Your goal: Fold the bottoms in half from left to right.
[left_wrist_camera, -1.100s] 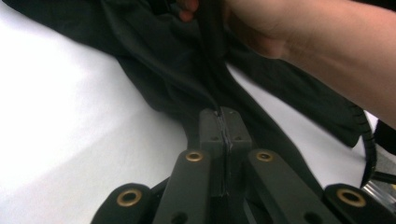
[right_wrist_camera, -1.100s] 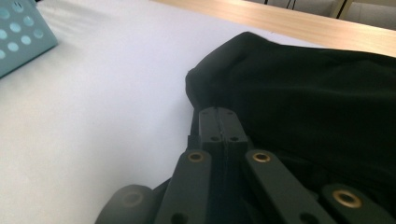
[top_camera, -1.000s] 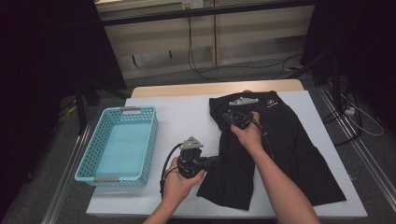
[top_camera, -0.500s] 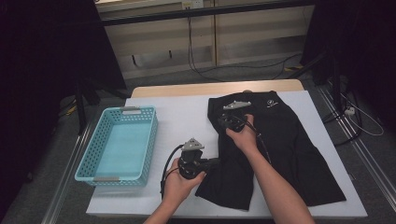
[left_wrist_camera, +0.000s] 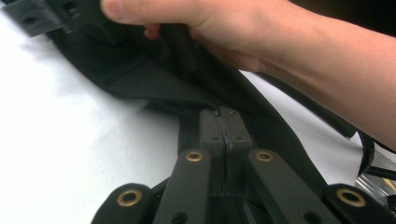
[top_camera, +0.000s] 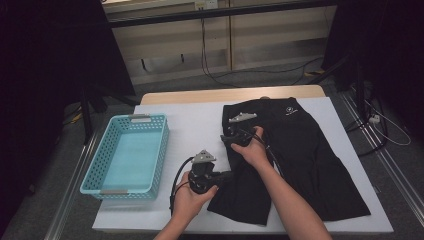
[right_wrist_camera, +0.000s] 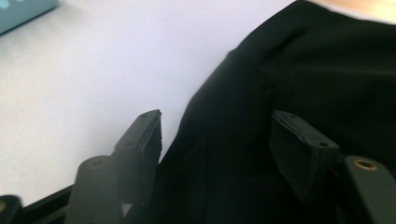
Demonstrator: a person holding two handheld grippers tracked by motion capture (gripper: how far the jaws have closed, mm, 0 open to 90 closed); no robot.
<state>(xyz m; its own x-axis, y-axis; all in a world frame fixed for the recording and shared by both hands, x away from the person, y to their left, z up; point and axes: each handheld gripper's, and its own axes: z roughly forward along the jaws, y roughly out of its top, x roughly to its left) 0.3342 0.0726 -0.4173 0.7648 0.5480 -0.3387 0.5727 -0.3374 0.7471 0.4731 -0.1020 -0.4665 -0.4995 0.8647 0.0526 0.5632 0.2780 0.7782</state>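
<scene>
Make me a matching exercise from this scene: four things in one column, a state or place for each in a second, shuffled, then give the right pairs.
Things:
1. left gripper
2. right gripper
3. basket
4. black garment

States or places:
A. light blue, at the left of the table
B. fingers apart over the garment's edge, having just been opening
C. spread flat on the white table top
D. fingers shut on a fold of black cloth

Pairs: 1-D, 2-B, 3-A, 4-C
</scene>
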